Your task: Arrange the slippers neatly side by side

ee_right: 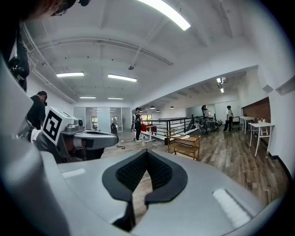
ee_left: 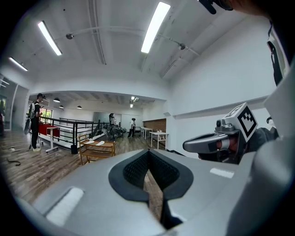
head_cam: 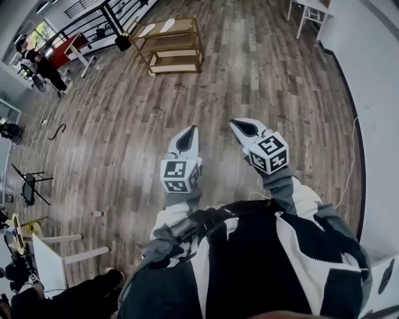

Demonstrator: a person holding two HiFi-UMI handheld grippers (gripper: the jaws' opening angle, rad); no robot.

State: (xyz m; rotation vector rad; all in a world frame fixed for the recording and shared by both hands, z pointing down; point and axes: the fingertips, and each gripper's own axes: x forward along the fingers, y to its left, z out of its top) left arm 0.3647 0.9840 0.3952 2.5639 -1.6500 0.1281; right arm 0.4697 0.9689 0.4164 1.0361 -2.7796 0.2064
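Two pale slippers (head_cam: pixel 156 27) lie on the top of a low wooden shelf (head_cam: pixel 187 55) far ahead on the plank floor; they also show small in the left gripper view as slippers (ee_left: pixel 94 143). My left gripper (head_cam: pixel 189 132) and right gripper (head_cam: pixel 240 124) are held out side by side in front of my body, well short of the shelf. Both are shut, with nothing between the jaws. In the left gripper view my left gripper (ee_left: pixel 148 154) points toward the shelf (ee_left: pixel 97 152). In the right gripper view my right gripper (ee_right: pixel 146 154) does too, toward the shelf (ee_right: pixel 185 145).
A black railing (head_cam: pixel 93 25) runs behind the shelf, with a red table (head_cam: pixel 65 50) and people (head_cam: pixel 43 65) at the far left. A white table (head_cam: pixel 308 12) stands at the top right beside the white wall (head_cam: pixel 374 93). A black chair (head_cam: pixel 30 184) and a white table (head_cam: pixel 56 258) stand at the left.
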